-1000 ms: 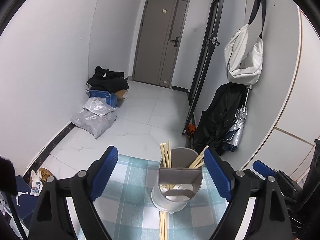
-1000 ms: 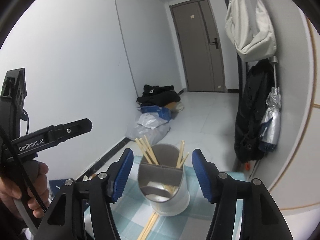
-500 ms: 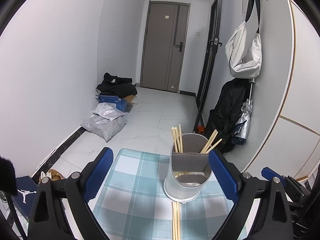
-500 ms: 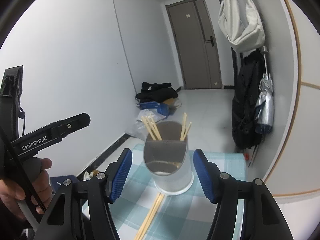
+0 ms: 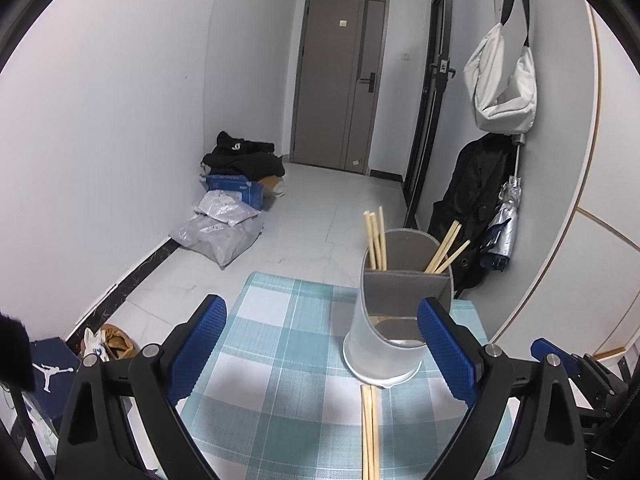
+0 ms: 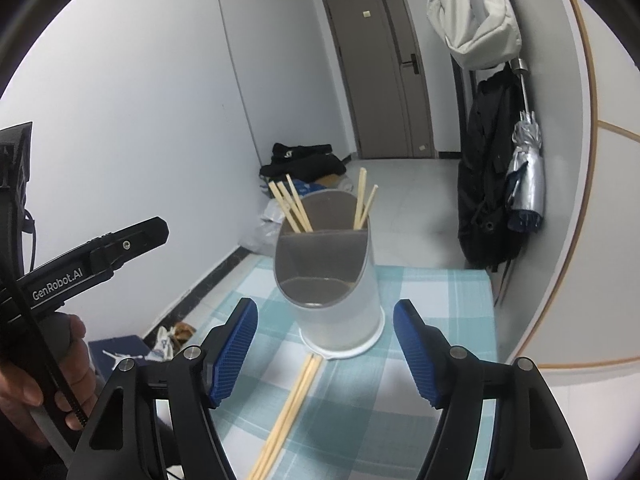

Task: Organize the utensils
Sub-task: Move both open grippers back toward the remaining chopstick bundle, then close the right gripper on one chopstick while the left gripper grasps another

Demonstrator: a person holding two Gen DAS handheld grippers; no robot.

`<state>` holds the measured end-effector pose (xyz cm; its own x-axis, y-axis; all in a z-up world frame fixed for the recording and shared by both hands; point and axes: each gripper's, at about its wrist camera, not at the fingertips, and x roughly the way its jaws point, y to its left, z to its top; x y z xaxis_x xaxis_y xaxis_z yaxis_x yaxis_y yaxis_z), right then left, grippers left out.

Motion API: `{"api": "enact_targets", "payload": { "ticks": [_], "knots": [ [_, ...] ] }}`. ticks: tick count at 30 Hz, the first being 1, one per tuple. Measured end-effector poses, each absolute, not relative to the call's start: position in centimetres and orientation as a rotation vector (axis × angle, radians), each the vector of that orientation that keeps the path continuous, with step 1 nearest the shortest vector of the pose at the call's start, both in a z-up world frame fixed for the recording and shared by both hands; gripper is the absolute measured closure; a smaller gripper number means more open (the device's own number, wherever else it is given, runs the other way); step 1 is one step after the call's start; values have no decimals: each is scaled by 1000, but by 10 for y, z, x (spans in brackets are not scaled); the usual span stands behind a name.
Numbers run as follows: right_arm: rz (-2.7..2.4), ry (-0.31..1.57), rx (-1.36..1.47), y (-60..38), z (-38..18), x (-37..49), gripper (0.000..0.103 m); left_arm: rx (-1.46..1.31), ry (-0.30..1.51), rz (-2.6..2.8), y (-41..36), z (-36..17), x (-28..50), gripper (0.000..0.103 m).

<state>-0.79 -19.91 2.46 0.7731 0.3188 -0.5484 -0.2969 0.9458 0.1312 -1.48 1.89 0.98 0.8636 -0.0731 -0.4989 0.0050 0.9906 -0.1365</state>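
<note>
Slant-cut grey plastic holder, slim wooden chopsticks, checked tablecloth

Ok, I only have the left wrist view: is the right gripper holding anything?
Observer: No. The right gripper is open and empty; its jaws have just been opening.
Operator: Where are the loose chopsticks from there?
Observer: The chopsticks lie on the cloth below its jaws, pointing toward the foot of the holder.
Operator: Anything beside it?
Observer: A hand grips the handle of the left gripper, at the left edge of the right wrist view.
</note>
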Motion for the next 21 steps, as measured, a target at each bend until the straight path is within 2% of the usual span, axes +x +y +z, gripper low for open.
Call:
{"api": "enact_targets", "payload": {
  "ticks": [12,21],
  "knots": [
    [289,755,-1,-193,-23,6,33,-127,632,-25,27,-37,0,8],
    [265,891,-2,-181,-58,26,33,-157,711,-30,40,-49,18,8]
  ]
}}
